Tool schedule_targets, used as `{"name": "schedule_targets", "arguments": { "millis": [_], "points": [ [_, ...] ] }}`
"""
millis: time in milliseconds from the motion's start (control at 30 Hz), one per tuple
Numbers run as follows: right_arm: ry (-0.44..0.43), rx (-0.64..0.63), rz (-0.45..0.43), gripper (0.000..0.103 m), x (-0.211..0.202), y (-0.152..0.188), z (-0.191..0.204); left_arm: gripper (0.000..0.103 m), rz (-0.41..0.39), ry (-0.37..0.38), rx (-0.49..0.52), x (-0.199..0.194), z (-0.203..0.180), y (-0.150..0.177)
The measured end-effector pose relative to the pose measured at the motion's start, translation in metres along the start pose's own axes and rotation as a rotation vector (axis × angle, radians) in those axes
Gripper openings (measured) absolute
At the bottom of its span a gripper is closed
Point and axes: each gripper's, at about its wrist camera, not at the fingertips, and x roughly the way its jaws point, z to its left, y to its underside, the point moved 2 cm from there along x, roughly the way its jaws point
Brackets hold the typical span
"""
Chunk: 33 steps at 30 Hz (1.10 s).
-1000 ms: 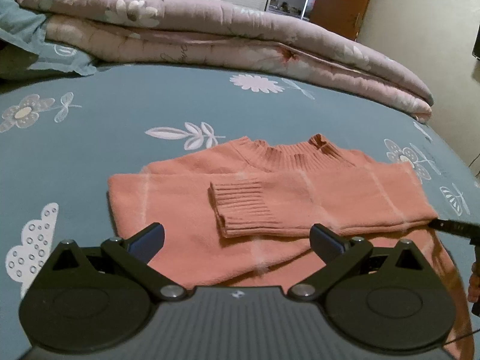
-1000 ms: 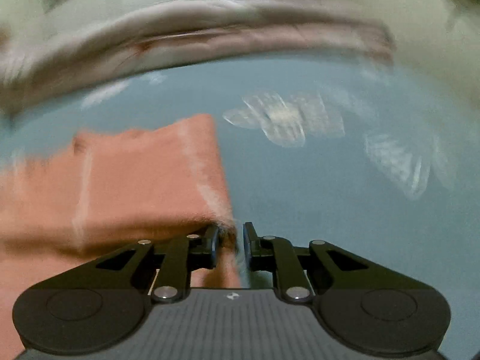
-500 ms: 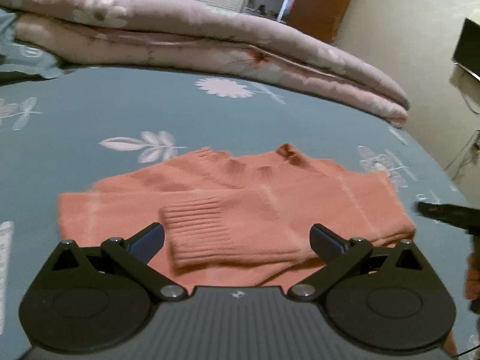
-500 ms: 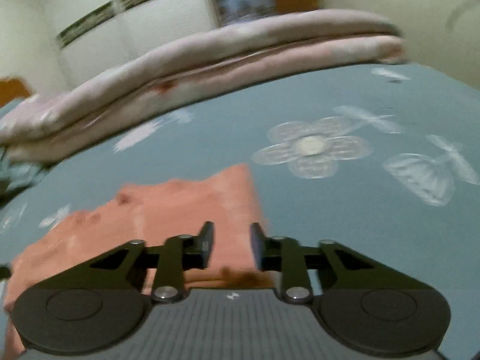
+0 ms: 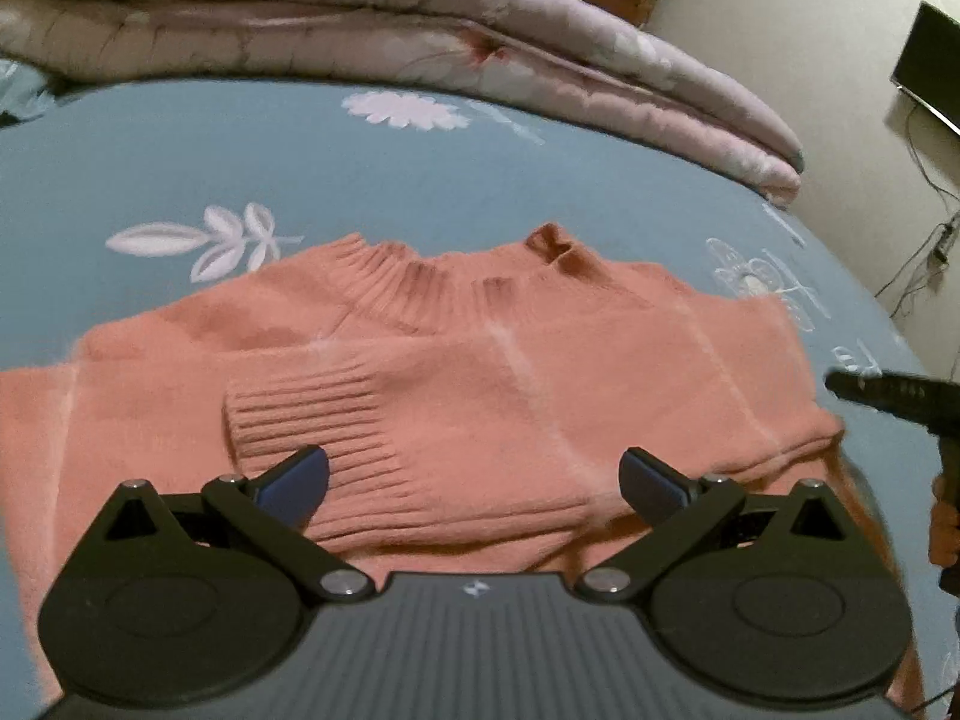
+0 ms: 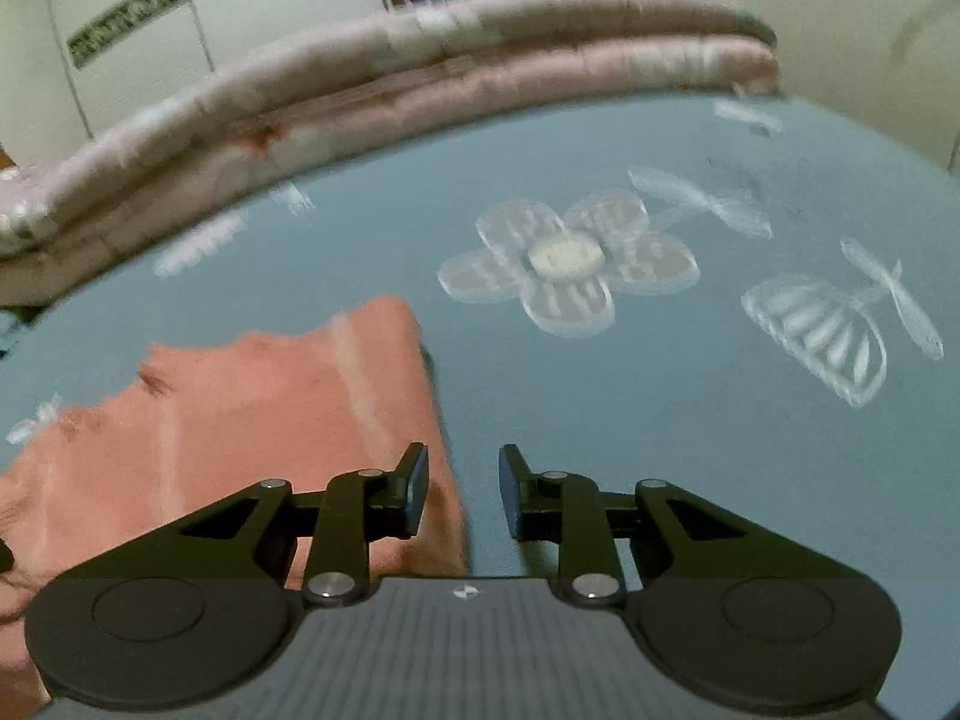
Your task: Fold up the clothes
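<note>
The salmon sweater (image 5: 480,372) lies flat on the bed (image 5: 180,168), its ribbed collar (image 5: 420,282) pointing away from me toward the far side. One sleeve is folded across the chest, and its ribbed cuff (image 5: 312,420) rests just ahead of my left fingers. My left gripper (image 5: 474,480) hangs over the near part of the sweater with its fingers spread wide and nothing between them. My right gripper (image 6: 463,492) sits at the sweater's right edge (image 6: 438,450); its fingers stand a narrow gap apart and are opening, and I see only the edge of the knit and the blue sheet below that gap, no cloth pinched. From the left view its dark tip shows just off the sweater's right side. Beyond the sweater, a folded pink quilt (image 5: 420,18) lies along the far side of the bed, well apart from it.
</note>
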Motion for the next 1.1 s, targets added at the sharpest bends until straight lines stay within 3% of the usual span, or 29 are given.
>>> {"name": "schedule_targets", "arguments": {
  "millis": [100, 267, 333, 400, 567, 667, 767, 900, 1100],
  "points": [
    [-0.045, -0.060, -0.045, 0.029, 0.006, -0.014, 0.021, 0.102, -0.052, 0.072, 0.015, -0.005, -0.010, -0.008],
    [-0.071, -0.121, -0.028, 0.029, 0.048, -0.030, 0.043, 0.102, -0.010, 0.107, 0.038, 0.019, -0.018, -0.008],
    [-0.012, -0.131, 0.011, 0.028, 0.066, -0.030, 0.041, 0.102, 0.041, 0.096, 0.012, 0.032, -0.012, -0.004],
    [0.027, -0.125, 0.033, 0.020, 0.080, -0.027, 0.032, 0.102, 0.043, 0.099, 0.016, 0.036, -0.009, 0.000],
    [0.001, -0.052, 0.008, 0.020, 0.076, -0.026, 0.016, 0.102, 0.042, 0.099, 0.032, 0.034, -0.009, -0.002],
    [-0.014, 0.008, -0.027, 0.026, 0.063, -0.032, 0.017, 0.102, 0.018, 0.109, 0.026, 0.024, -0.012, -0.007],
    [-0.021, -0.033, -0.065, 0.033, 0.057, -0.039, 0.027, 0.102, -0.009, 0.111, 0.054, 0.021, -0.016, -0.012],
    [0.014, -0.052, 0.006, 0.033, 0.087, -0.039, 0.027, 0.102, 0.056, 0.075, 0.006, 0.042, -0.005, -0.013],
    [0.026, -0.039, 0.036, 0.033, 0.092, -0.041, 0.027, 0.102, 0.033, 0.087, -0.056, 0.034, 0.002, -0.017]
  ]
}}
